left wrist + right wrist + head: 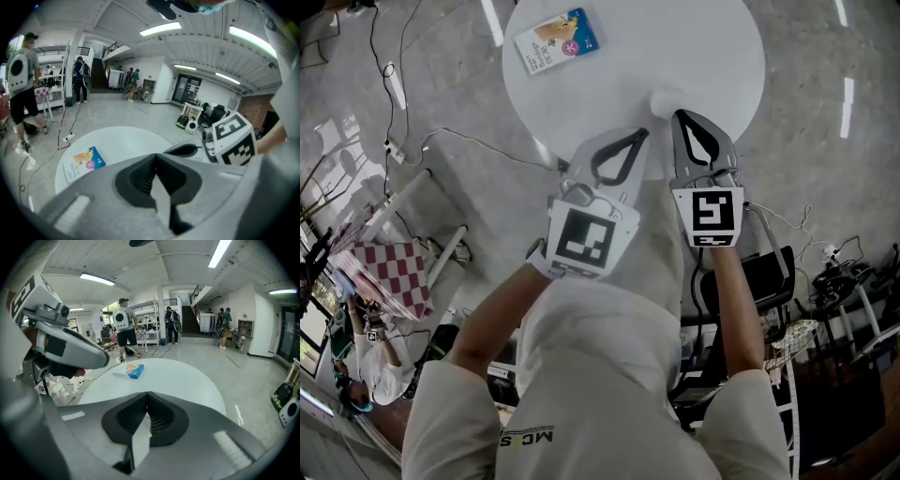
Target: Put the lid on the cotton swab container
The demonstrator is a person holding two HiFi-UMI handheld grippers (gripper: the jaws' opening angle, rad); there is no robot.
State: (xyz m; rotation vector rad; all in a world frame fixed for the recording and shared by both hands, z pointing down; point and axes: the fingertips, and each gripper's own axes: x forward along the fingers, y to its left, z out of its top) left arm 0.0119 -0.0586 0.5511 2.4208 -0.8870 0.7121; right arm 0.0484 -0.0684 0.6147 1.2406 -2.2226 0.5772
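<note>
Both grippers shut and empty, short of the box

The left gripper (641,135) and right gripper (680,115) are seen with jaws pressed together and nothing gripped. A flat blue-and-white box (558,39), taken to be the cotton swab container, lies on the round table (712,56) well ahead and left of the fingertips. Its long axis runs across them. The left gripper is judged nearer. No separate lid can be made out.

The cotton swab container (557,41) is lying flat near the far edge of the round white table (694,47). It is a flat rectangular box, white and blue with a pink circle. Whether its lid is on, I cannot tell.
</note>
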